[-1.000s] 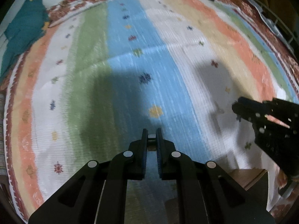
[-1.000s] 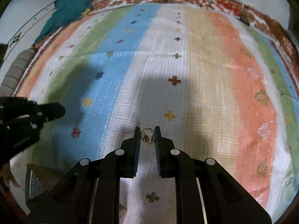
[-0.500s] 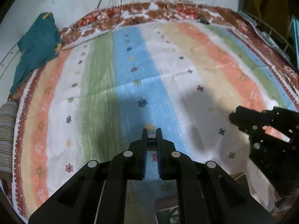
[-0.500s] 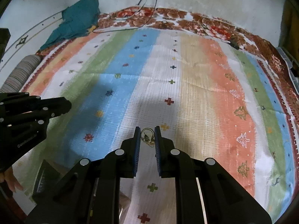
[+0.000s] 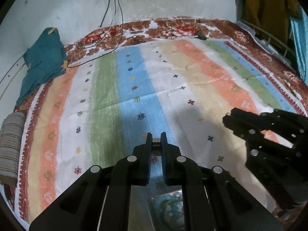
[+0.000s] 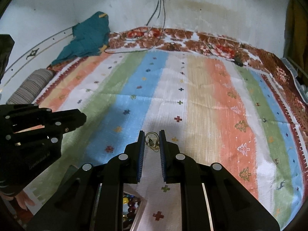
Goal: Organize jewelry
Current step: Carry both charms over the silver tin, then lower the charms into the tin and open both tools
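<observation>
My left gripper (image 5: 156, 137) is shut on a small pale ring-like piece (image 5: 156, 140) held between its tips, above the striped mat (image 5: 173, 88). My right gripper (image 6: 151, 134) is shut on a small gold earring with a hoop (image 6: 151, 140). Each gripper shows in the other's view: the right one at the right of the left wrist view (image 5: 269, 134), the left one at the left of the right wrist view (image 6: 38, 127). Below the fingers, a jewelry box with beads shows in the right wrist view (image 6: 130, 207) and a teal patterned part in the left wrist view (image 5: 169, 206).
A teal cloth (image 5: 42, 63) lies at the mat's far left corner, with a striped roll (image 5: 9, 146) at the left edge. Cables (image 5: 113, 19) hang from a wall socket onto the mat's far border. A wire rack (image 5: 269, 38) stands at the far right.
Both grippers have risen and tilted up, each still holding its piece; more of the far wall and the mat shows now. The box has come into view below.
</observation>
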Demonstrator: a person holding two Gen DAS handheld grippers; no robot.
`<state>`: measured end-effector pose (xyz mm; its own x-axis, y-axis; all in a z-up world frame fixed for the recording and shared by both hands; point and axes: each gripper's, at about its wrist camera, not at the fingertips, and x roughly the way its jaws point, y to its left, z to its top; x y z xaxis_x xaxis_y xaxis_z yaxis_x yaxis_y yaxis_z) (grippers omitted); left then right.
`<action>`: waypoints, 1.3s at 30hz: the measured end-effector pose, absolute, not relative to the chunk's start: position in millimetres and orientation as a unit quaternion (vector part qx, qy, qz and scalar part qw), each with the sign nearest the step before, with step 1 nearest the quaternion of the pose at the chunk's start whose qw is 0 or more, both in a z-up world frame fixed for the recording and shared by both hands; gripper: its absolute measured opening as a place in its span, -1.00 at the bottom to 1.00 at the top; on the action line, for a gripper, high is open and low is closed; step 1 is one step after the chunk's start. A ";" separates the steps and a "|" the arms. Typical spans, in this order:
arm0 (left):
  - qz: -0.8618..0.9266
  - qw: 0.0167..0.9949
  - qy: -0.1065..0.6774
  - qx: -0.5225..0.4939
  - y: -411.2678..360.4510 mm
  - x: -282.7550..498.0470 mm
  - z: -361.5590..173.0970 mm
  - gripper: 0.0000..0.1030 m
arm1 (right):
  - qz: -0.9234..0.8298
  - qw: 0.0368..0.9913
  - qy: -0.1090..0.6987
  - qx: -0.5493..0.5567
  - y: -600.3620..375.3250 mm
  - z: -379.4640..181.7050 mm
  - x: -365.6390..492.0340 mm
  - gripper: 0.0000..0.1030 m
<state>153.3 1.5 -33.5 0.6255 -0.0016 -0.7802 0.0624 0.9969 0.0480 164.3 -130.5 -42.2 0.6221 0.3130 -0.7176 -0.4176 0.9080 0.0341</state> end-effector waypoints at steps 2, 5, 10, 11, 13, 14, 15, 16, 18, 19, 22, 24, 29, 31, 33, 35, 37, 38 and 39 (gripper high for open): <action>-0.022 0.905 0.424 0.029 0.3 146.8 -26.1 -0.84 | 0.205 0.899 0.382 -0.066 -131.4 -40.3 160.4 -0.69; -0.025 0.908 0.417 0.021 -0.6 139.4 -20.1 -0.84 | 0.209 0.899 0.379 -0.062 -133.5 -38.4 153.6 -0.69; -0.020 0.910 0.414 0.032 1.1 129.1 -19.4 -0.84 | 0.218 0.898 0.376 -0.062 -133.7 -36.7 141.8 -0.69; -0.021 0.910 0.414 0.029 2.7 127.1 -18.5 -0.84 | 0.221 0.898 0.376 -0.063 -133.3 -36.4 138.7 -0.69; -0.024 0.912 0.408 0.021 5.6 121.9 -14.6 -0.84 | 0.227 0.897 0.374 -0.063 -133.0 -35.8 132.8 -0.69; -0.026 0.913 0.406 0.019 5.6 119.1 -12.8 -0.84 | 0.232 0.896 0.374 -0.063 -132.8 -35.5 129.8 -0.69; -0.028 0.914 0.404 0.018 5.8 116.6 -11.5 -0.84 | 0.234 0.895 0.374 -0.062 -132.1 -35.1 127.0 -0.69; -0.031 0.914 0.403 0.015 6.0 113.5 -10.4 -0.84 | 0.237 0.895 0.372 -0.062 -131.6 -34.7 123.7 -0.69; -0.037 0.915 0.402 0.010 6.1 108.7 -8.2 -0.84 | 0.251 0.890 0.375 -0.060 -129.2 -34.2 118.2 -0.69; -0.040 0.915 0.401 0.007 6.0 106.0 -6.8 -0.84 | 0.253 0.890 0.375 -0.061 -128.0 -34.3 115.4 -0.69; -0.049 0.916 0.399 -0.001 5.4 97.1 -3.6 -0.84 | 0.261 0.885 0.380 -0.060 -126.6 -36.3 108.3 -0.69; -0.053 0.915 0.400 -0.003 4.3 92.2 -3.5 -0.84 | 0.267 0.883 0.382 -0.057 -126.6 -36.4 104.5 -0.69; -0.060 0.912 0.407 -0.007 2.4 81.8 -4.6 -0.84 | 0.284 0.874 0.392 -0.037 -130.1 -35.1 97.7 -0.69; -0.061 0.911 0.409 -0.010 3.0 80.1 -5.3 -0.84 | 0.289 0.869 0.400 -0.033 -130.1 -37.7 96.1 -0.69; -0.057 0.911 0.408 -0.014 4.8 78.8 -4.8 -0.81 | 0.291 0.867 0.403 -0.035 -129.1 -39.2 94.3 -0.68; -0.055 0.911 0.407 -0.020 6.8 78.0 -3.7 -0.69 | 0.285 0.871 0.397 -0.046 -128.6 -38.0 90.5 -0.50; -0.046 0.913 0.404 -0.025 10.9 76.7 -2.4 -0.58 | 0.280 0.874 0.393 -0.049 -130.7 -36.3 88.2 -0.39; -0.044 0.914 0.404 -0.025 11.8 75.7 -2.2 -0.57 | 0.278 0.875 0.393 -0.048 -132.6 -35.6 87.2 -0.39; -0.043 0.913 0.404 -0.027 13.3 74.8 -2.0 -0.55 | 0.276 0.876 0.393 -0.047 -134.2 -35.5 87.5 -0.39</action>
<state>74.8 13.3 -2.0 0.6697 -0.1007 -0.7358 0.0566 0.9948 -0.0847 87.5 -134.2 -35.5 0.5385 0.4469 -0.7144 -0.5209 0.8429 0.1347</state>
